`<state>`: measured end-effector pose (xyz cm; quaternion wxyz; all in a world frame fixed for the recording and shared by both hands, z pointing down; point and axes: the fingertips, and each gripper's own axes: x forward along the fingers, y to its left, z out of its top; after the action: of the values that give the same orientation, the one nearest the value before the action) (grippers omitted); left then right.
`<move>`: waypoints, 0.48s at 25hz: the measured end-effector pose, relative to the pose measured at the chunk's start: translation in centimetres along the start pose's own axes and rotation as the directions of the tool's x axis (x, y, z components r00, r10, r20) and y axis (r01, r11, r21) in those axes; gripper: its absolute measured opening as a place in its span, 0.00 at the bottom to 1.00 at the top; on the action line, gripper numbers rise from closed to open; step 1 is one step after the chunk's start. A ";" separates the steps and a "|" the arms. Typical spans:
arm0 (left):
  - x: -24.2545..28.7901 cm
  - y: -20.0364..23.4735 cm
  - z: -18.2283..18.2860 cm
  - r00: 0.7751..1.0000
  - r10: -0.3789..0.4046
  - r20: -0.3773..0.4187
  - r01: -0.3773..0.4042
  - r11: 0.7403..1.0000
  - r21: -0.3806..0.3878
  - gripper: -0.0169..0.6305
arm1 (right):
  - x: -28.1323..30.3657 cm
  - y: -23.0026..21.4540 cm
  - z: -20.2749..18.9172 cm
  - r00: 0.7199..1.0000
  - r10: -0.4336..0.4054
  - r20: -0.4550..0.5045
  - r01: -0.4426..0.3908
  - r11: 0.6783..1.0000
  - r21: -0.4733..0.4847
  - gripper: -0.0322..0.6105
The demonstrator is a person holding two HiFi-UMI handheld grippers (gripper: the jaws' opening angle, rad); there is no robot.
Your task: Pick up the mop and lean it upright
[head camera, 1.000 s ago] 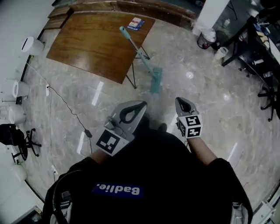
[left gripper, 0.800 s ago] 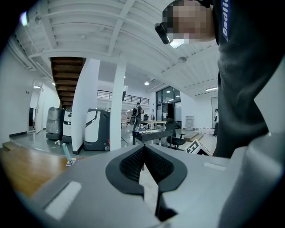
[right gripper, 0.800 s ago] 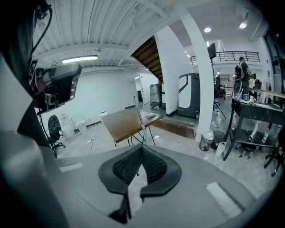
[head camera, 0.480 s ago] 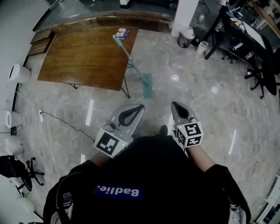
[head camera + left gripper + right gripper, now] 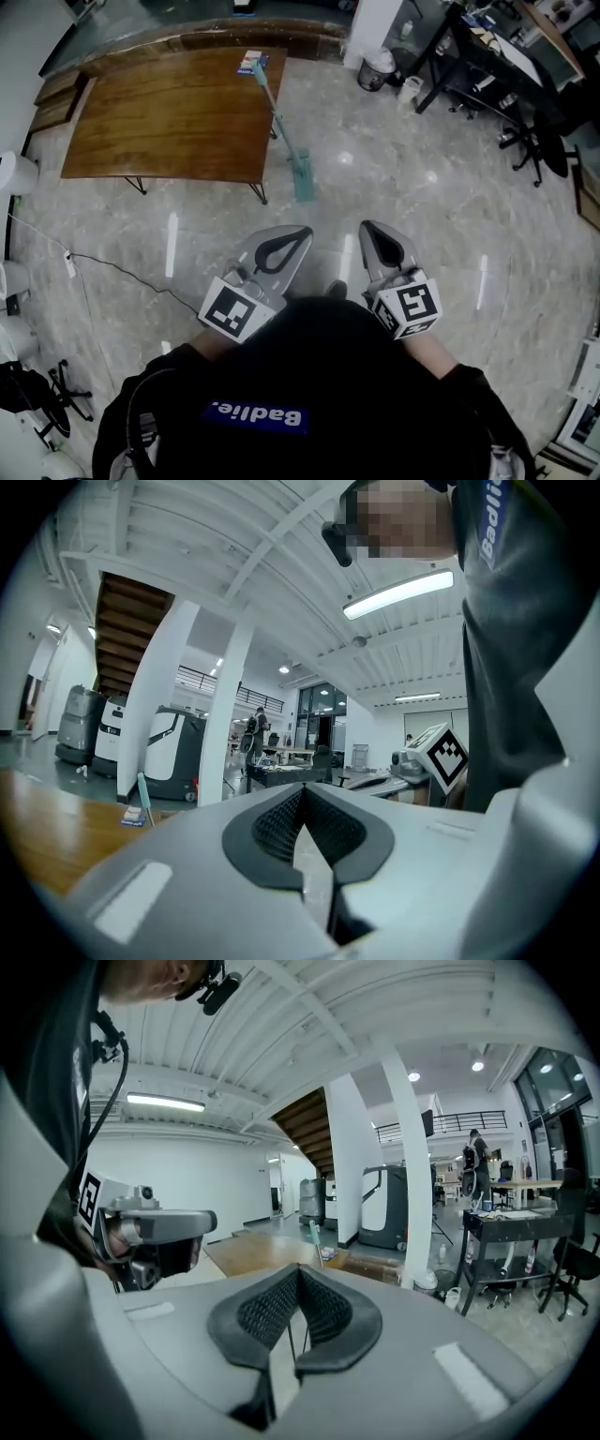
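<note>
The mop (image 5: 281, 127) is seen upper middle of the frame, leaned against the right edge of the wooden surface (image 5: 159, 122). Its head is set on the marble floor (image 5: 422, 244), and its handle top is near a small packet (image 5: 251, 62). It is separated from the claws by a stretch of floor. A waste bin (image 5: 377, 68) is placed at the top beside a white column (image 5: 373, 21); its contents cannot be made out. Black desks (image 5: 487, 56) are ranged at the upper right. Left claw (image 5: 298, 232) and right claw (image 5: 371, 230) are closed, with nothing gripped.

One mop (image 5: 303, 180), one wooden table (image 5: 169, 117), two tongs: left tongs (image 5: 300, 232), right tongs (image 5: 369, 228).
</note>
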<state>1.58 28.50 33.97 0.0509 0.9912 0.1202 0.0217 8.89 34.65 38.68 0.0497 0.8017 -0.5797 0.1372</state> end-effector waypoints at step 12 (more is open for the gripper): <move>2.5 -5.3 2.7 0.999 -0.039 0.021 0.037 0.998 0.057 0.05 | -5.6 -1.1 5.8 0.980 0.020 0.196 -0.024 1.000 0.016 0.05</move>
<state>2.86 34.00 30.85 0.0245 0.9900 0.1391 0.0063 9.26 38.71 31.70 -0.0166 0.8053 -0.5892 0.0636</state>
